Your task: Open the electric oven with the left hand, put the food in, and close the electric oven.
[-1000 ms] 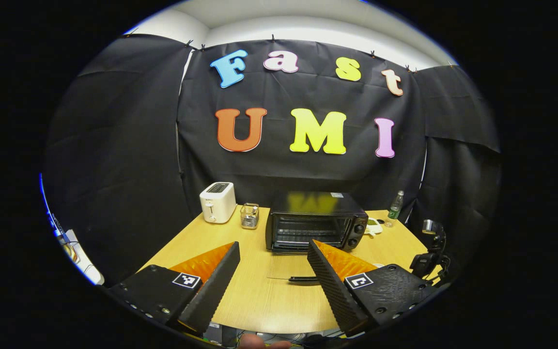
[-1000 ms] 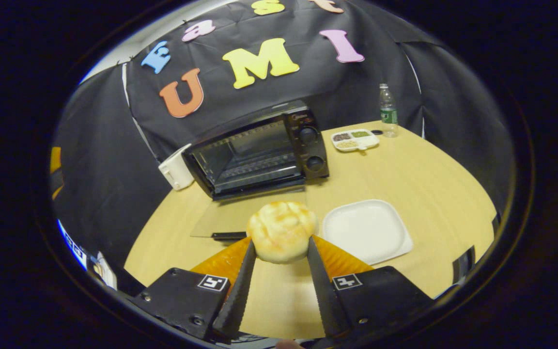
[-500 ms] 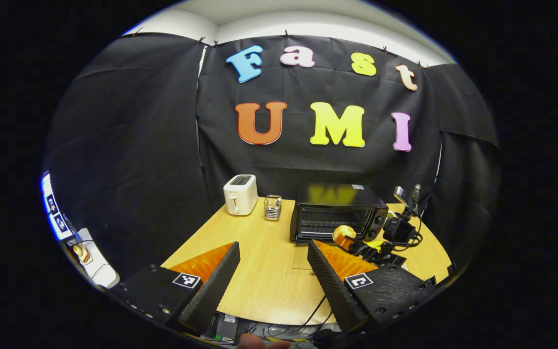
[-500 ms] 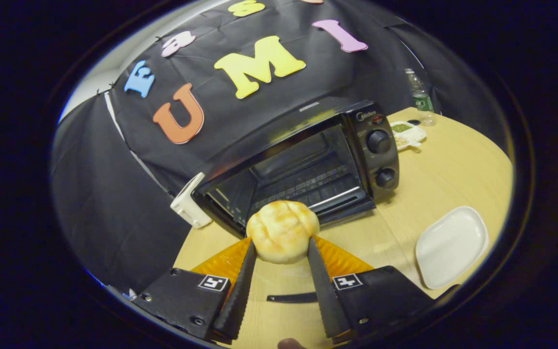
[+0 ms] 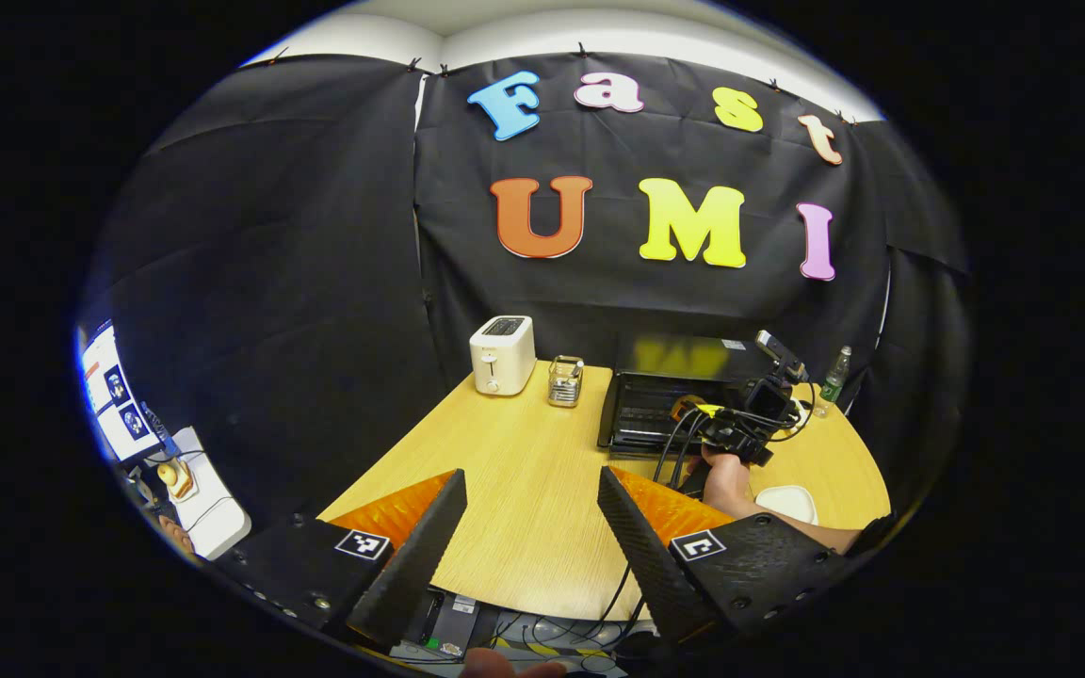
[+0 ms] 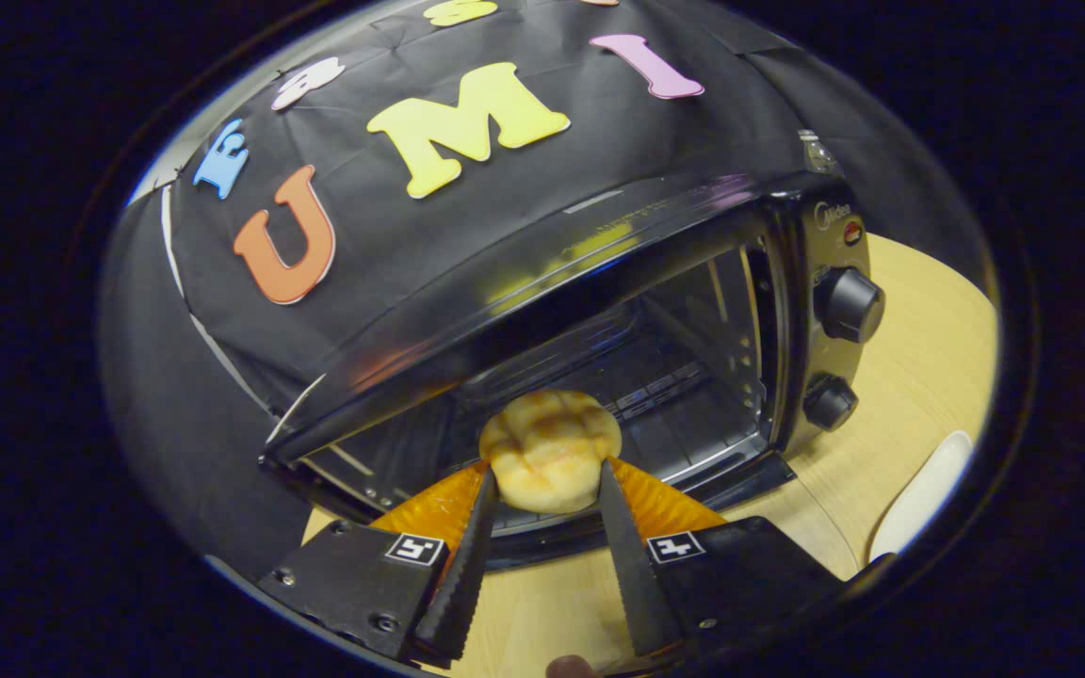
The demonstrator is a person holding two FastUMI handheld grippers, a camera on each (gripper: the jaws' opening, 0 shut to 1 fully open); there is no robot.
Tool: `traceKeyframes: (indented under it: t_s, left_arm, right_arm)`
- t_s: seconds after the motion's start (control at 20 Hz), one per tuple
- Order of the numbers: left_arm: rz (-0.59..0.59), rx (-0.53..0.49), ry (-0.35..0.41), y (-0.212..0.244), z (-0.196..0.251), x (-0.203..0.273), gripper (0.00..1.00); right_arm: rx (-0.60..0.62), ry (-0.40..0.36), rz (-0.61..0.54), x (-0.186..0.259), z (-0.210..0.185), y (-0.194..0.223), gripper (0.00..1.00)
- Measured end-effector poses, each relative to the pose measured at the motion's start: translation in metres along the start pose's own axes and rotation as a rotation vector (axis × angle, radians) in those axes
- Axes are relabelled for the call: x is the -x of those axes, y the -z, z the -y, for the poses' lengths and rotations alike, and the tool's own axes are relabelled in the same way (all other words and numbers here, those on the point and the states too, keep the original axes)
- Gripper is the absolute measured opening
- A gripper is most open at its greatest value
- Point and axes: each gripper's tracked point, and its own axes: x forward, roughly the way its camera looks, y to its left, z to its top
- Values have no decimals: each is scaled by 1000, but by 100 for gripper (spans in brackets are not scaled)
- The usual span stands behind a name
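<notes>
Bun (image 6: 549, 450) pinched between the right tool's (image 6: 543, 490) 2 fingers, at the open oven's (image 6: 599, 320) mouth.

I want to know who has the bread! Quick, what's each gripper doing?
Left gripper: open, holding nothing.
Right gripper: shut on the bun, at the open oven's mouth.

The left gripper view hangs back at the near edge of the round pale wooden worktop (image 5: 505, 471), facing the far wall, the black electric oven (image 5: 665, 395) well off. The right gripper view sits tilted, right up at that oven (image 6: 599, 348), peering into its open cavity. Both views share oven and worktop.
</notes>
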Motion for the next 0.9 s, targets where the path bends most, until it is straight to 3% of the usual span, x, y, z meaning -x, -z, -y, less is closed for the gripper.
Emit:
traceKeyframes:
  t_s: [0.2, 0.4, 0.5, 0.65, 0.75, 0.9]
  left_arm:
    - [-17, 20, -14, 3, 5, 1, 93]
    - [-11, 17, -20, 0, 8, 3, 93]
    - [-7, 19, -21, 3, 10, 7, 93]
    - [-7, 25, -13, 6, 13, 13, 93]
    - [2, 35, 0, 8, 15, 17, 93]
    - [20, 46, 18, 10, 14, 24, 93]
  right_arm:
    - [46, 27, 7, -19, 5, 4, 64]
    - [62, 8, -7, -18, -3, 7, 82]
    - [70, -7, -22, -8, -7, 8, 84]
    - [74, -48, -26, 25, -14, 9, 84]
    - [85, -76, -42, 55, -18, 15, 94]
    - [139, -118, -48, 106, -22, 20, 94]
